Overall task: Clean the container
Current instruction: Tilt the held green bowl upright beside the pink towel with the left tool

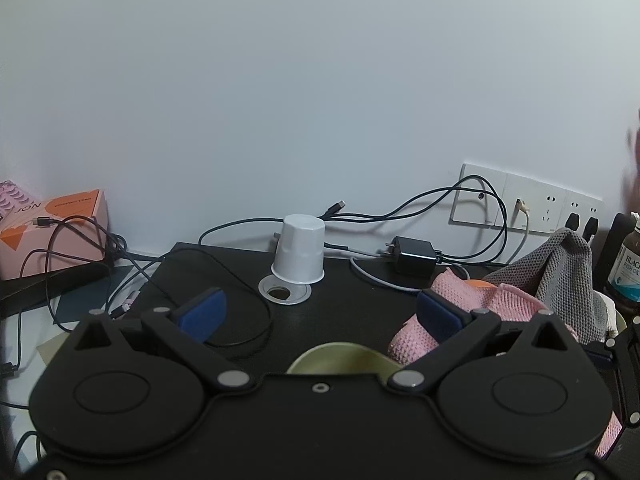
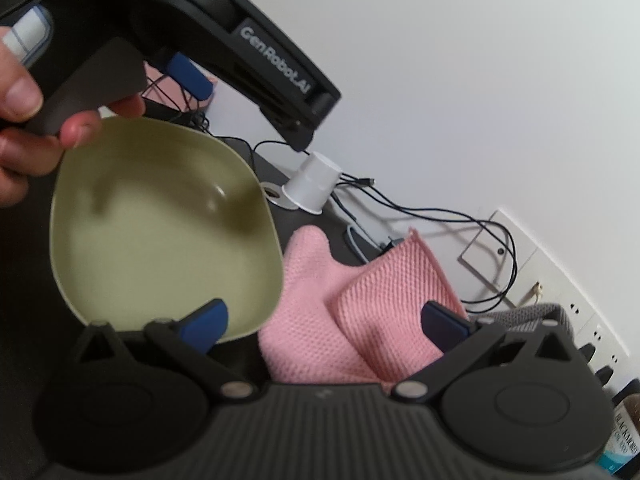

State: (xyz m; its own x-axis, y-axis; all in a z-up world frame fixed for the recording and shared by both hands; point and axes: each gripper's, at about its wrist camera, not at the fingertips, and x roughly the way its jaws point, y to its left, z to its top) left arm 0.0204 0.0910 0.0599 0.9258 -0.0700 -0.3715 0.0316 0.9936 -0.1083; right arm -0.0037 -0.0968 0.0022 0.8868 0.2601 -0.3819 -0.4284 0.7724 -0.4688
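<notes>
Left wrist view: left gripper (image 1: pixel 318 314) jaws spread wide, nothing between them. Pale green plastic bowl-shaped container (image 1: pixel 344 358) shows only as a sliver of rim at 6 o'clock, tucked under the gripper body, below the jaw line rather than between the fingers. Pink knitted cloth (image 1: pixel 500 304) sits at 4 o'clock, touching or just behind the right-side blue pad; cannot tell which. Grey knitted cloth (image 1: pixel 568 276) behind it at 3 o'clock. Upturned white paper cup (image 1: pixel 300 248) at 12 o'clock on the black desk (image 1: pixel 352 300), well apart.

Right wrist view: right gripper (image 2: pixel 324 330) jaws also wide open, holding nothing. Container (image 2: pixel 160 232) lies at 10 o'clock, mouth facing the camera, near rim just beside the left-side pad. Pink cloth (image 2: pixel 360 312) sits dead centre between the fingers at 12 o'clock, folded, long axis running up-right toward 1 o'clock. Left gripper body (image 2: pixel 256 56) hangs above the container at 11 o'clock.

Judgement: right gripper is nearer the cloth; closing on it looks like the next step, then swing to 10 o'clock into the bowl.
</notes>
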